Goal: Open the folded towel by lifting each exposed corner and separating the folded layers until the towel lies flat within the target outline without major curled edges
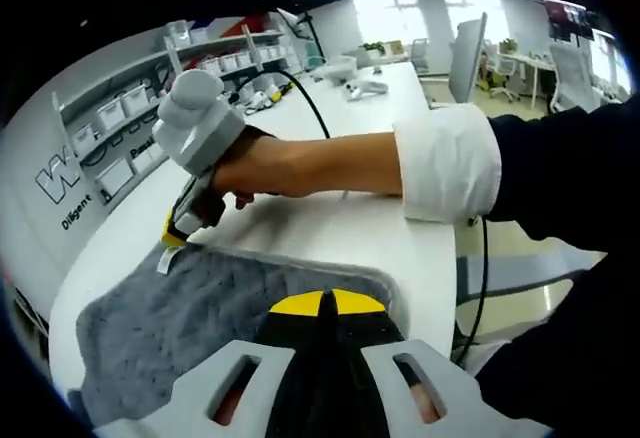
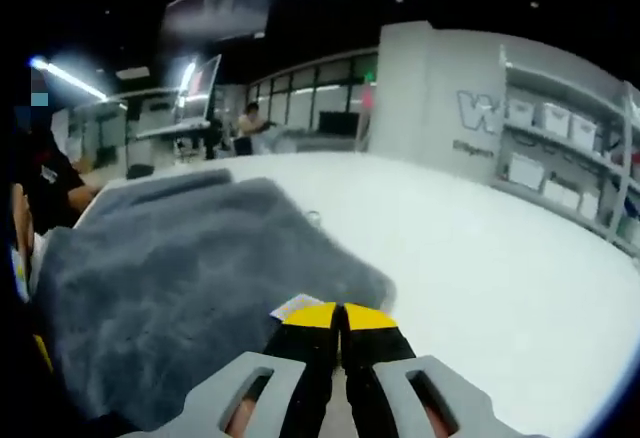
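**Both grippers pinch the grey towel on the white table**

Your left gripper (image 1: pixel 328 303) has its two yellow-tipped jaws pressed together. They sit at the near edge of the grey towel (image 1: pixel 190 318), and the jaws look to be pinching that edge. The towel lies on the white table (image 1: pixel 330 228). It is fluffy and spread out to the left of your jaws.

In the left gripper view you can also see your right gripper (image 1: pixel 180 226). Your right hand (image 1: pixel 262 166) holds it, with a white cuff and a dark sleeve behind it. Its yellow tip comes down on the far corner of the towel, right by a small white label (image 1: pixel 165 259). A black cable (image 1: pixel 310 108) runs over the table behind your hand.

In the right gripper view, the right gripper (image 2: pixel 340 316) also has its jaws shut tight. They sit on the corner of the towel (image 2: pixel 180 268), with the white label (image 2: pixel 292 305) just beside the yellow tips. From here the towel spreads away to the left, and a darker fold lies along its far side.

The table (image 2: pixel 500 258) is bare and white to the right of the towel. Shelves with white bins (image 1: pixel 120 118) stand along the wall past the table. A computer screen (image 1: pixel 467 58) stands at the far end of the table.
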Demonstrator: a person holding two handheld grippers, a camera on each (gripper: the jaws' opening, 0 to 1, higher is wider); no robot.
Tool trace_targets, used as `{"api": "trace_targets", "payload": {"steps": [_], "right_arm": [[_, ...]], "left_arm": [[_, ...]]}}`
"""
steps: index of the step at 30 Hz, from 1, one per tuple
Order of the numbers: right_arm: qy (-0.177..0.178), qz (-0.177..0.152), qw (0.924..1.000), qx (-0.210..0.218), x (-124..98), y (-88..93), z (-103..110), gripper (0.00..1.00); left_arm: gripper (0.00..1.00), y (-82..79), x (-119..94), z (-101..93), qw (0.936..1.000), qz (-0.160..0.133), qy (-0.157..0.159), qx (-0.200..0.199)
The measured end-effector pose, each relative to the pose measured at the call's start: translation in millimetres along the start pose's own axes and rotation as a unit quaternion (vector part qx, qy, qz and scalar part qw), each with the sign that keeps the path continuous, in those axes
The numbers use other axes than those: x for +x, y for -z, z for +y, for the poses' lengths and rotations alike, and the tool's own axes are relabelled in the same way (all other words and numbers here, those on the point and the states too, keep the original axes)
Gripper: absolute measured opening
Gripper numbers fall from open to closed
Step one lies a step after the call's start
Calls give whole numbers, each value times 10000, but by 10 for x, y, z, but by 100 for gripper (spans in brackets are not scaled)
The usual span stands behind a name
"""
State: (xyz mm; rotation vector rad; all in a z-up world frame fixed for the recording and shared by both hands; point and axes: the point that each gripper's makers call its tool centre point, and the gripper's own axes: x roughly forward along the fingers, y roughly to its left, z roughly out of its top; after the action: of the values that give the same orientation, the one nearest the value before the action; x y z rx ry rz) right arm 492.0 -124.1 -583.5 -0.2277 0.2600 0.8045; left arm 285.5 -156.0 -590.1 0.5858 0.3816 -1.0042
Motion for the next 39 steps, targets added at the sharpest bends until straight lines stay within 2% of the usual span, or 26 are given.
{"api": "trace_targets", "payload": {"steps": [1,2,3,8,12,18,23,27,39], "right_arm": [[0,0,10000,0,0,0,0,0],[-6,277,9996,60,53,102,-10,0],[105,637,9976,-240,68,261,-16,0],[127,693,9974,-172,8,275,-89,0],[306,787,9962,-215,-86,326,-181,0],[300,792,9964,-95,-163,357,-217,0],[319,787,9962,-179,-252,397,-277,0],[298,755,9967,65,-349,442,-348,0],[267,783,9966,39,-452,485,-438,0]], "left_arm": [[1,0,0,0,10000,0,0,0],[1,0,0,0,10000,0,0,0],[1,83,106,-71,9998,128,118,-8],[1,41,166,-144,9998,24,153,-82],[1,19,198,-162,9997,-20,183,-159],[1,-38,249,-237,9997,-52,203,-89],[1,-90,301,-288,9997,-61,244,-39],[1,-137,347,-352,9996,-123,261,51],[0,-254,452,-441,9993,-172,323,49]]}}
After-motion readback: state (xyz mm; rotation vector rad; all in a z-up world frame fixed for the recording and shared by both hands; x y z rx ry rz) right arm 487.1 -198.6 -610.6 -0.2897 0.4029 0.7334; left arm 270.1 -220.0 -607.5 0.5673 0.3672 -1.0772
